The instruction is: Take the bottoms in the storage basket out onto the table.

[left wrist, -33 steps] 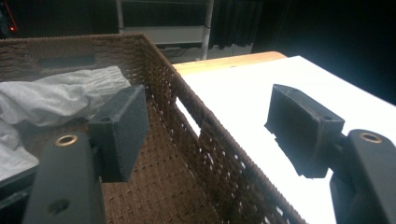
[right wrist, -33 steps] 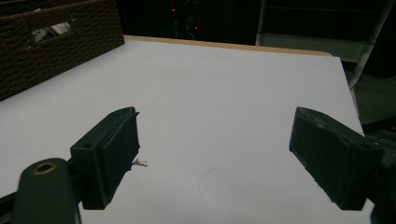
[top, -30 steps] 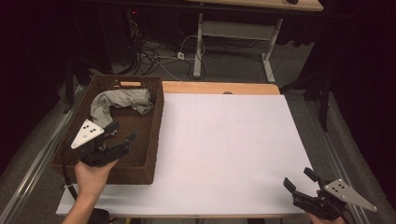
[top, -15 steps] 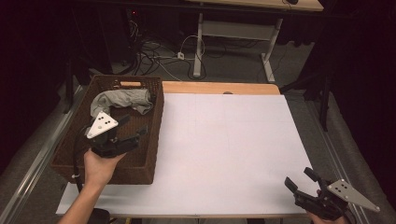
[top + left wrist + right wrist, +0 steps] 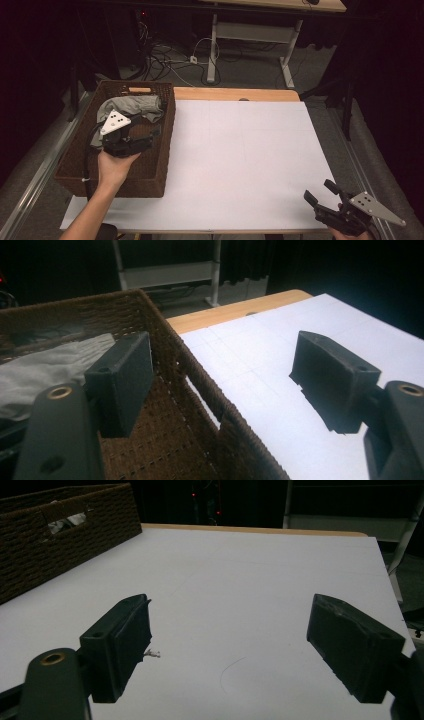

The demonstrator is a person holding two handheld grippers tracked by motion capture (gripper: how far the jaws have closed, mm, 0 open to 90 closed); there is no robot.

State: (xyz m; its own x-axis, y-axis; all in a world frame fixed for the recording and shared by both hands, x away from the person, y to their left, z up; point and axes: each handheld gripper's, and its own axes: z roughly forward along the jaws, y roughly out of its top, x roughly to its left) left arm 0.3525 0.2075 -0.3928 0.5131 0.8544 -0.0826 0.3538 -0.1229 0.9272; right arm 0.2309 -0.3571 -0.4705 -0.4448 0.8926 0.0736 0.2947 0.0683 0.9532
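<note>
Basket (image 5: 159, 150), dark wicker, sits at table's left edge w/ a grey cloth (image 5: 131, 106) bunched in its far end. Left gripper (image 5: 145, 140) hangs over basket's right side, near the cloth but apart from it; jaws have just been opening, nothing between them. In left gripper view one jaw is over basket interior, other over the white sheet (image 5: 240, 160), w/ the wicker wall (image 5: 200, 385) running between; cloth (image 5: 45, 370) lies behind the inner jaw. Sheet covers most of tabletop, bare wood strip (image 5: 235, 94) at far edge. Right gripper (image 5: 320, 192) at near right corner, jaws spread wide, empty, just above sheet, prob. not touching. Small pale speck (image 5: 153, 653) beside one jaw, too tiny to ID.
</note>
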